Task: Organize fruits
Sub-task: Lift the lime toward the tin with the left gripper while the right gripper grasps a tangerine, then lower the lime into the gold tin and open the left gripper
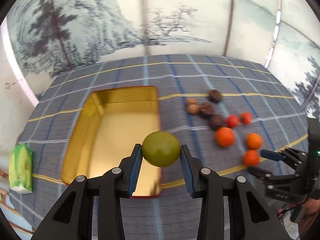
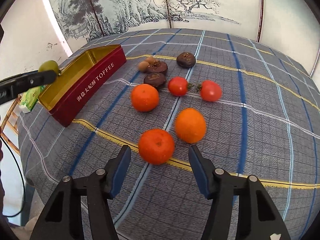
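My left gripper (image 1: 161,152) is shut on a green fruit (image 1: 161,149) and holds it above the near right edge of the open red tin (image 1: 90,136) with a gold inside. In the right wrist view the green fruit (image 2: 49,66) hangs over the tin (image 2: 96,80). My right gripper (image 2: 159,152) is open, its fingers either side of the nearest orange (image 2: 156,146), just behind it. Two more oranges (image 2: 190,125) (image 2: 144,97), two red tomatoes (image 2: 178,86), three dark brown fruits (image 2: 186,59) and two small tan fruits (image 2: 144,66) lie on the checked cloth.
A green-and-white packet (image 1: 21,170) lies left of the tin at the table's edge. The table (image 2: 250,120) is covered by a grey-blue checked cloth. A painted folding screen (image 2: 160,4) stands behind it. A cable (image 2: 20,170) hangs at the left.
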The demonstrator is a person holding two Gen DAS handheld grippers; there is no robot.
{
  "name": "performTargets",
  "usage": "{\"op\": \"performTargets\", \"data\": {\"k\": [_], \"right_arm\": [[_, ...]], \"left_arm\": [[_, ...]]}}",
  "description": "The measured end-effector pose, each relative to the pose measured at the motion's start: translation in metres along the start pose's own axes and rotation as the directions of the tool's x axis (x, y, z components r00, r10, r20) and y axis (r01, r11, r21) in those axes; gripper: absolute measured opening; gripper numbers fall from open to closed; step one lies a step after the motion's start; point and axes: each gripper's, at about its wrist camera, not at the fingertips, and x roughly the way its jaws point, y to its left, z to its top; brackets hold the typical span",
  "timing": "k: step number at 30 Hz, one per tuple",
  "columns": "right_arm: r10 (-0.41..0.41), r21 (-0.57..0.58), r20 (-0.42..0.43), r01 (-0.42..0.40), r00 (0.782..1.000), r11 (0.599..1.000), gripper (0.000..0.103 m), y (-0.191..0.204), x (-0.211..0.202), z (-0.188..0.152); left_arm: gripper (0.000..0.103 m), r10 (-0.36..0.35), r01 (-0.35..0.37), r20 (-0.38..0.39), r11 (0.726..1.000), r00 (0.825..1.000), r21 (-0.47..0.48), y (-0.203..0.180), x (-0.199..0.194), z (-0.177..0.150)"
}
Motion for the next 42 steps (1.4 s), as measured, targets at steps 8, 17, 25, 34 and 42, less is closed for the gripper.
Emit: {"op": "performTargets", "data": {"k": [8, 17, 25, 34, 42], "right_arm": [[0.01, 0.013, -0.014, -0.01, 1.0, 1.0, 0.051, 0.004, 0.009, 0.004], [-0.002, 0.025, -0.026, 0.002, 1.0, 1.0, 0.043, 0.005, 0.017, 0.005], [0.005, 0.03, -0.027, -0.004, 1.0, 1.0, 0.036, 0.006, 0.018, 0.005], [0.012, 0.012, -0.019, -0.012, 1.0, 1.0, 0.036, 0.01, 0.015, 0.011], [0.011, -0.013, -0.01, -0.011, 1.0, 1.0, 0.036, 0.019, 0.012, 0.018]], "left_arm": [[0.039, 0.081, -0.085, -0.056, 0.994, 0.995, -0.072, 0.055, 0.021, -0.008], [0.039, 0.098, -0.111, -0.119, 0.988, 0.988, -0.108, 0.078, 0.045, -0.019], [0.039, 0.103, -0.12, -0.143, 0.987, 0.984, -0.109, 0.083, 0.053, -0.022], [0.039, 0.106, -0.131, -0.192, 0.984, 0.976, -0.122, 0.087, 0.065, -0.027], [0.039, 0.097, -0.127, -0.218, 0.983, 0.971, -0.129, 0.086, 0.072, -0.032]]}}
